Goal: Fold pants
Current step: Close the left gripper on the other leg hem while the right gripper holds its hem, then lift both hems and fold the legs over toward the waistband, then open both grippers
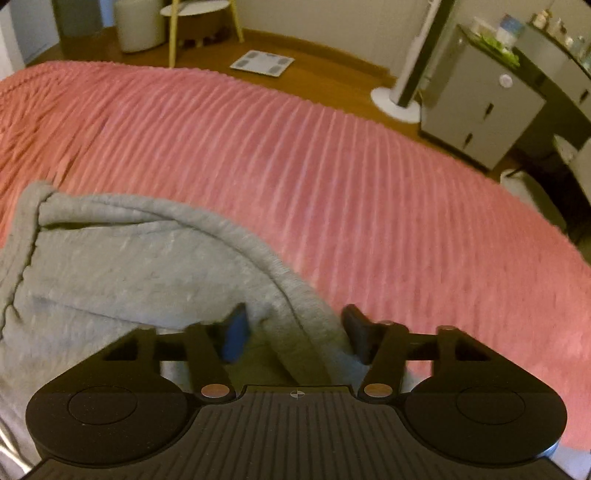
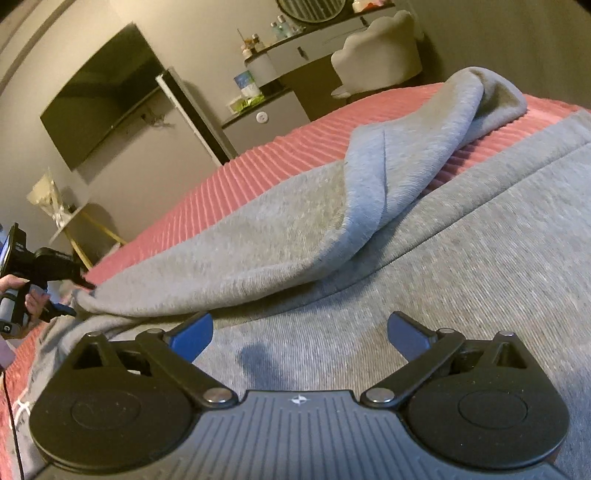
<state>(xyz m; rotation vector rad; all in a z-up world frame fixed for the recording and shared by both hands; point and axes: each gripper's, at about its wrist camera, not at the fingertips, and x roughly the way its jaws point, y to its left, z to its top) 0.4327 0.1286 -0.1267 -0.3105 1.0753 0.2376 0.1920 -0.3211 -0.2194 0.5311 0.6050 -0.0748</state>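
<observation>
Grey sweatpants (image 2: 424, 258) lie spread on a pink ribbed bedspread (image 1: 295, 155), with one leg (image 2: 406, 158) flopped back over the rest. My left gripper (image 1: 296, 332) stands half open at the pants' edge; a thick seam fold (image 1: 295, 306) runs between its fingers, and a dark gap shows beside the blue left pad (image 1: 236, 332). The right wrist view catches that same gripper (image 2: 79, 284) at the far left, tip at a fabric corner, with a person's hand (image 2: 31, 299) on its handle. My right gripper (image 2: 299, 339) hovers wide open over flat grey fabric, gripping nothing.
Beyond the bed's far edge are wooden floor, a bathroom scale (image 1: 262, 62), a white fan stand (image 1: 397, 99), a grey cabinet (image 1: 480, 107) and a yellow-legged side table (image 1: 195, 9). A dark wall screen (image 2: 103, 92) and a pale chair (image 2: 380, 55) stand behind.
</observation>
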